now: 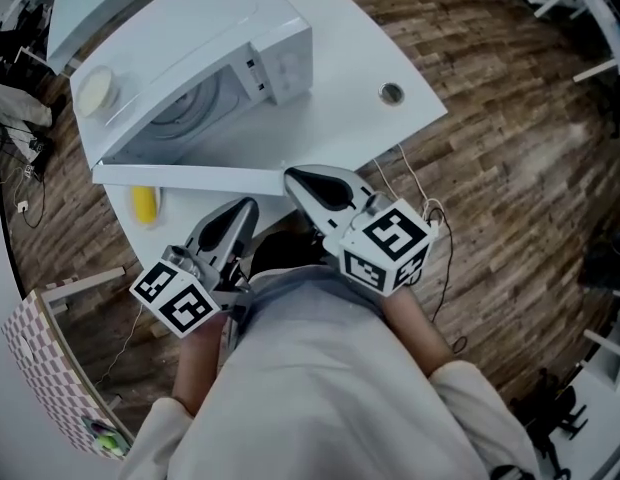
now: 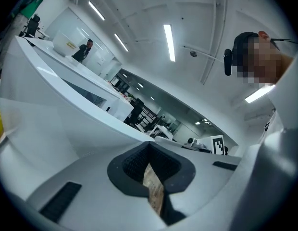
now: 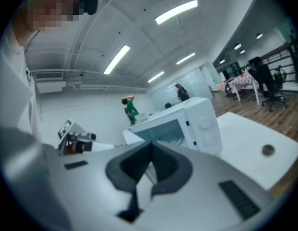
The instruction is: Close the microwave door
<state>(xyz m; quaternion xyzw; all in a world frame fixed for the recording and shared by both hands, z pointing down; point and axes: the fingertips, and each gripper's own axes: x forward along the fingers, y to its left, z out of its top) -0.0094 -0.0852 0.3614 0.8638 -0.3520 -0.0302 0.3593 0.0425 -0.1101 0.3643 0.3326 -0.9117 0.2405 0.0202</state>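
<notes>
With the left tongs [image 1: 246, 210] and right tongs [image 1: 292, 178] both pressed together and empty, the microwave door [image 1: 190, 178] stands wide open near the right tips, so an off-centre shove might skid the microwave [image 1: 205, 48] across the bench [image 1: 340, 58].

The open microwave door [image 1: 190, 178] is swung out across the near edge of the table [image 1: 340, 63]. Right of the door, bare tabletop is left free, broken only by a small round grommet [image 1: 391, 93]. Behind the door, the cavity [image 1: 190, 108] is unblocked. A yellow object [image 1: 143, 205] is lodged just before its left end.
</notes>
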